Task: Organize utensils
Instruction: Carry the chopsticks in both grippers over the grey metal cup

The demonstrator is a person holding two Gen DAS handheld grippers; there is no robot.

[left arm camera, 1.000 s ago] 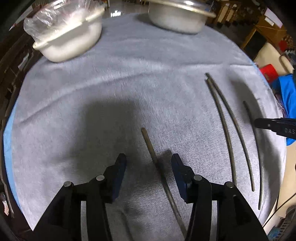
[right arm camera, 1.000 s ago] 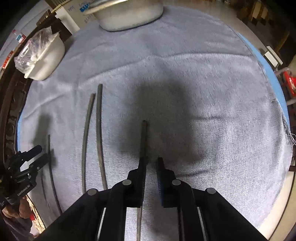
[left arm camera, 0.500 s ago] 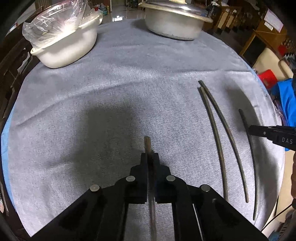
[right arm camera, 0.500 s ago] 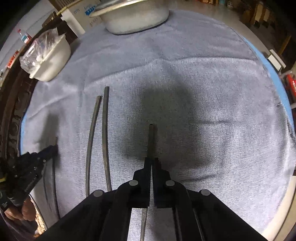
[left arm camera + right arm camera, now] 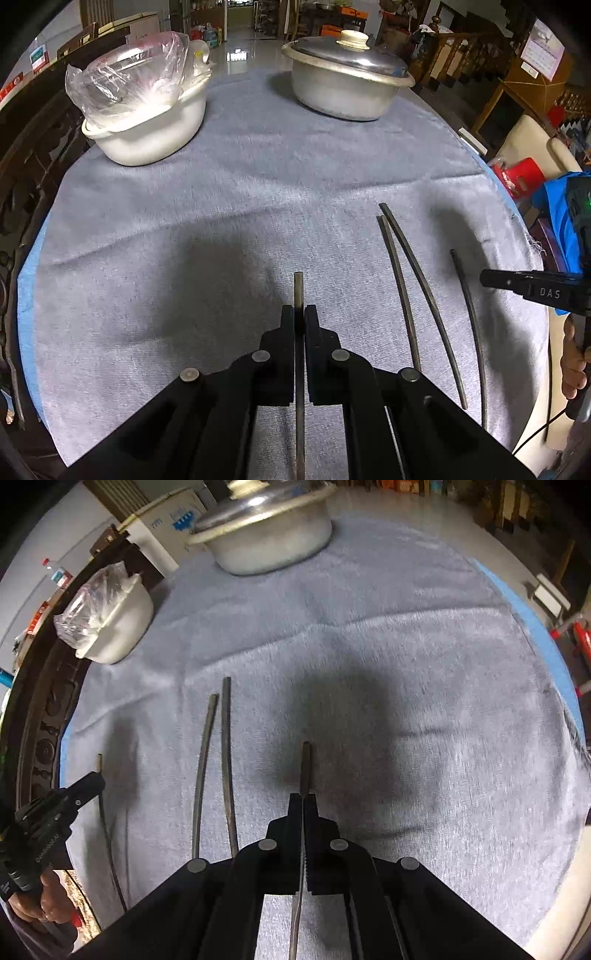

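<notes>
Chopsticks are lying and hanging lengthwise on the grey cloth (image 5: pixel 229 206), all running toward twelve o'clock. The left gripper (image 5: pixel 299 317) is clamping one chopstick (image 5: pixel 298 291), tip pointing at twelve. The right gripper (image 5: pixel 303 803) is pinching another chopstick (image 5: pixel 306 766), likewise aimed. A loose pair (image 5: pixel 406 288) is resting at three o'clock of the left gripper, parallel.

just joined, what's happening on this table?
A person holds a gripper in each hand, sorting chopsticks on a grey cloth. The left gripper is shut on one chopstick, and the right gripper is shut on another. Two more chopsticks lie side by side on the cloth between them. A lidded pot and a white bowl stand at the far side.
</notes>
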